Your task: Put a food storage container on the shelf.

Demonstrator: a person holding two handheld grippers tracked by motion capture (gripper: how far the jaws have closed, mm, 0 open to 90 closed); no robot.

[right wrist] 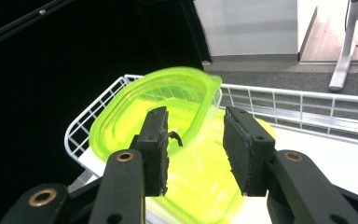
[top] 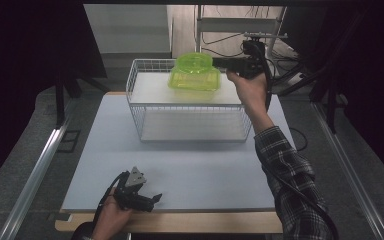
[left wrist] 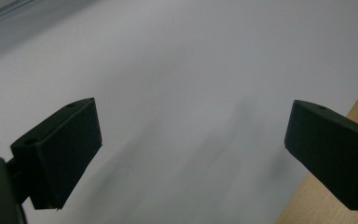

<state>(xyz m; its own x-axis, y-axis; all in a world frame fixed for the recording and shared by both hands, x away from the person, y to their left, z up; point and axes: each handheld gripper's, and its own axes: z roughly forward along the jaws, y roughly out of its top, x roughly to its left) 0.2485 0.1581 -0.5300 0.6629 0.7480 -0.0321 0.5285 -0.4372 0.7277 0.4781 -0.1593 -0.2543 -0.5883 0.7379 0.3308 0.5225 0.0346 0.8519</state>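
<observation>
Placement step: my right gripper (right wrist: 193, 149), jaws parted around the translucent lime-green plastic container (top: 195, 73) in the white wire basket (top: 135, 107), should next back away; left gripper (top: 145, 199) idles released.

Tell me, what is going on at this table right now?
A person works with two handheld grippers. The right gripper reaches to the upper shelf of a white wire rack, where green translucent containers sit, one on another. Its jaws straddle the top container's rim with a gap showing, so no firm grip is visible. The left gripper rests open, holding nothing, near the table's front edge.
</observation>
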